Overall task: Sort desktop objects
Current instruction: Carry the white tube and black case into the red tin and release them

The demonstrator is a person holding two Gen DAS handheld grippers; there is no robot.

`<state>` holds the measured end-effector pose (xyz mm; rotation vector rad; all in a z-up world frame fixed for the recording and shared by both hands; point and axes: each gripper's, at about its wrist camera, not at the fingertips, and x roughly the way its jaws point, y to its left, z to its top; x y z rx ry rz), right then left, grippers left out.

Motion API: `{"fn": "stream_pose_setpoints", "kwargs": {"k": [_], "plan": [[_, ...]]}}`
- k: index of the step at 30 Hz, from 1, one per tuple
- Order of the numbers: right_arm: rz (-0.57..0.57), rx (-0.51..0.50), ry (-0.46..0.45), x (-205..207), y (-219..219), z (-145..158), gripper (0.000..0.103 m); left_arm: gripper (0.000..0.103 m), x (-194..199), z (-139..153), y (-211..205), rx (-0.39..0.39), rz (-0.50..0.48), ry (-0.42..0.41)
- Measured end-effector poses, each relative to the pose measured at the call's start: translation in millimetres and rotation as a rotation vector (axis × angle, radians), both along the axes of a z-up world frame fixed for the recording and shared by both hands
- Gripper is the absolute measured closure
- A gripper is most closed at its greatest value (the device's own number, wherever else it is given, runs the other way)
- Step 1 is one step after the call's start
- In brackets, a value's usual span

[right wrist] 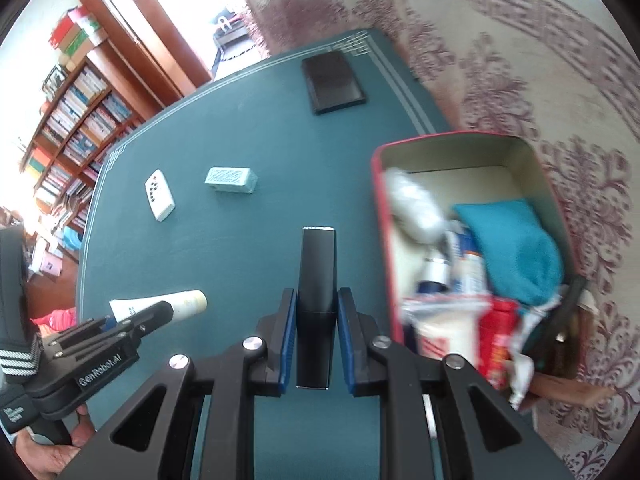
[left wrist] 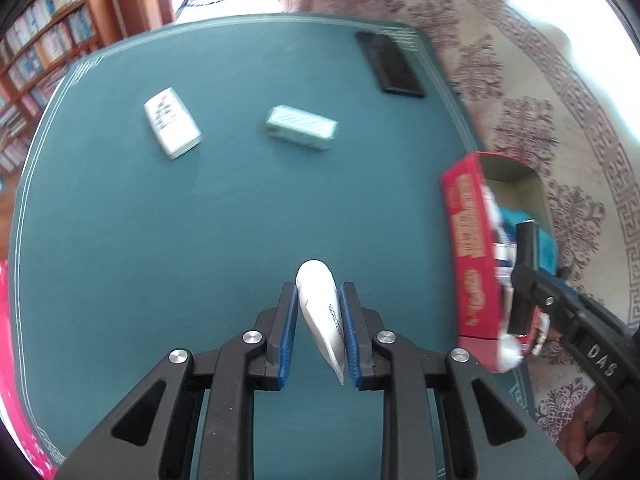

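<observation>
Sorting looks partly done: the red box point(right wrist: 460, 208) at 3 o'clock holds several items. Left gripper point(left wrist: 319, 328) jaws clamp a white tube point(left wrist: 320, 308), right gripper point(right wrist: 316, 336) jaws a black bar point(right wrist: 316, 280); a white remote point(left wrist: 172, 122), mint box point(left wrist: 302, 126) and black wallet point(left wrist: 390, 64) remain on the tabletop point(left wrist: 160, 240).

left gripper point(right wrist: 158, 312) body: "GenRobot.AI", white on black
right gripper point(left wrist: 524, 276) arm: "DAS", rest cut off
white tube point(left wrist: 322, 312) print: too blurry to read
red box point(left wrist: 470, 248) lettering: unreadable
</observation>
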<state>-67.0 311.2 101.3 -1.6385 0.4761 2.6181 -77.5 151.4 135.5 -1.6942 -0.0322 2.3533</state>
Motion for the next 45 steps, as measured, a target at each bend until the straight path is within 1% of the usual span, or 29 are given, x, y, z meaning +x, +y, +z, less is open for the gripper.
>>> {"fn": "stream_pose_setpoints", "kwargs": {"k": [3, 7, 16, 20, 23, 25, 28, 29, 30, 32, 41, 45], "plan": [[-0.026, 0.005, 0.017, 14.5, 17.6, 6.3, 0.081, 0.079, 12.8, 16.7, 12.8, 0.015, -0.041, 0.021], [-0.061, 0.015, 0.037, 29.3, 40.5, 14.2, 0.081, 0.079, 15.9, 32.3, 46.3, 0.045, -0.095, 0.045], [-0.125, 0.023, 0.059, 50.4, 86.2, 23.1, 0.081, 0.079, 8.1, 48.4, 132.0, 0.072, -0.199, 0.088], [-0.127, 0.025, 0.065, 55.5, 98.7, 24.3, 0.081, 0.079, 7.5, 51.9, 158.8, 0.071, -0.234, 0.101], [-0.122, 0.029, 0.068, 57.4, 103.4, 24.9, 0.081, 0.079, 5.3, 52.6, 175.1, 0.073, -0.24, 0.11], [-0.113, 0.033, 0.069, 57.3, 104.6, 24.2, 0.081, 0.079, 0.8, 52.1, 182.7, 0.094, -0.234, 0.112], [-0.099, 0.043, 0.07, 56.8, 106.3, 23.2, 0.081, 0.078, -7.1, 46.7, 187.1, 0.126, -0.199, 0.067], [-0.096, 0.043, 0.07, 56.4, 107.1, 22.5, 0.081, 0.076, -9.6, 44.2, 186.1, 0.141, -0.187, 0.05], [-0.094, 0.043, 0.069, 55.8, 108.1, 21.7, 0.081, 0.072, -12.4, 41.9, 185.0, 0.153, -0.176, 0.037], [-0.093, 0.04, 0.066, 53.8, 110.8, 20.1, 0.081, 0.07, -17.4, 37.0, 182.2, 0.161, -0.15, 0.015], [-0.055, 0.03, 0.06, 41.6, 105.2, 16.2, 0.081, 0.07, -19.8, 29.8, 157.7, 0.138, -0.085, -0.005], [-0.049, 0.006, 0.053, 35.2, 101.9, 13.4, 0.08, 0.07, -20.3, 25.2, 143.2, 0.116, -0.055, -0.018]]}}
